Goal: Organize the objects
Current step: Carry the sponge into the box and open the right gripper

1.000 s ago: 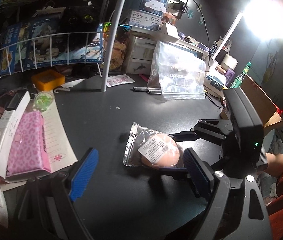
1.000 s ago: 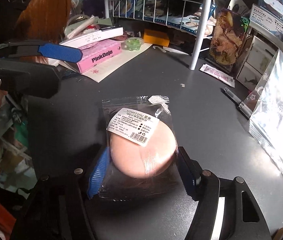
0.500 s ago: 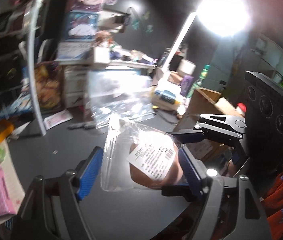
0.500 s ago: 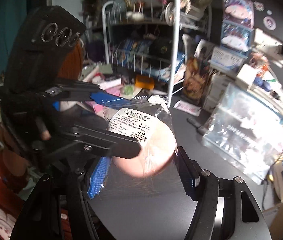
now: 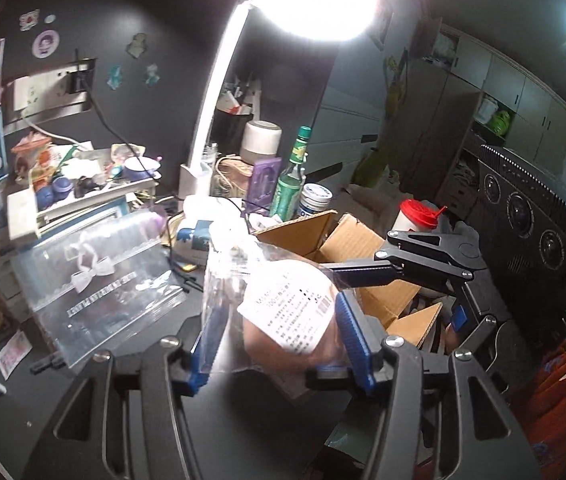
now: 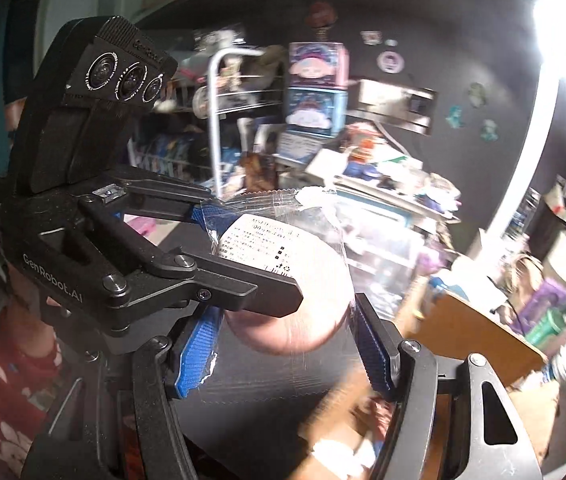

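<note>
A pink makeup sponge in a clear plastic packet with a white label (image 5: 283, 320) (image 6: 283, 280) is held in the air between both grippers. My right gripper (image 6: 287, 344) is shut on the packet's sides. My left gripper (image 5: 279, 340) has its blue pads around the same packet, touching it; it also shows in the right wrist view (image 6: 203, 256), crossing in front from the left. The right gripper shows in the left wrist view (image 5: 423, 264). An open cardboard box (image 5: 363, 248) (image 6: 479, 332) sits just behind and below the packet.
A clear zip bag with a bow (image 5: 99, 280) stands on the black desk (image 5: 243, 432) at left. A green bottle (image 5: 291, 176), jars, a white desk lamp (image 5: 219, 92) and a cluttered tray crowd the back. A wire shelf (image 6: 219, 120) stands behind.
The packet was lifted off the desk by the right gripper and carried right toward the cardboard box. The left gripper closed in around it, and both views swung right.
</note>
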Motion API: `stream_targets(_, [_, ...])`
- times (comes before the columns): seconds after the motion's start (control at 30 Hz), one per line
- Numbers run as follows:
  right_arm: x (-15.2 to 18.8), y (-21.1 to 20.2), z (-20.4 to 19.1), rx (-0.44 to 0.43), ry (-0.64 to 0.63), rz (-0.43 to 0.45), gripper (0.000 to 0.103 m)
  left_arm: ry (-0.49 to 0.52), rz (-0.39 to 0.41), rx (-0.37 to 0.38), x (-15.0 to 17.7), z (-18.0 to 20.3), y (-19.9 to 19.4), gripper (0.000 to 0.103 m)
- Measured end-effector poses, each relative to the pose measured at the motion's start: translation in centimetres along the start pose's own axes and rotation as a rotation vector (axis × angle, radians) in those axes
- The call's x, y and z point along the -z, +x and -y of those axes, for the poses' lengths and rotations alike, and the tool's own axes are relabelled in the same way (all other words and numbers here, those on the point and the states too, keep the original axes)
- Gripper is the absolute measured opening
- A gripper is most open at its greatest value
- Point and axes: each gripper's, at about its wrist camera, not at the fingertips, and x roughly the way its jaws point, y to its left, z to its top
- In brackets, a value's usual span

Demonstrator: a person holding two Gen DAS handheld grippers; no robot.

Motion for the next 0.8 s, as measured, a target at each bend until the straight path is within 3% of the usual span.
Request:
stream_targets(0.23, [1.6,-1.7,5.1,0.079,0.106,-0.052,0.062,0.03,-0.108,0.063,-2.8,2.3,6.4,0.052])
stream_targets(0.43, [3.0,-1.2,8.1,0.088,0.168,-0.136,0.062,0.03,-0.194,0.064,-3.5,3.1,10.2,0.053])
stream_targets(0.5, [3.5,-1.1,8.4,0.095,0.16,-0.165,0.062,0.049,-0.207,0.04,-3.6,3.6,10.9,0.056])
stream_targets(0.63, [4.1,-0.9,8.6,0.119,0.144,-0.194,0.07,0.085,-0.187,0.002,-3.6,4.0,10.7,0.085])
stream_targets(0.8, [3.8,-1.3,8.9,0.131,0.135,-0.175,0.077,0.069,-0.162,0.011,-3.7,3.6,9.5,0.086])
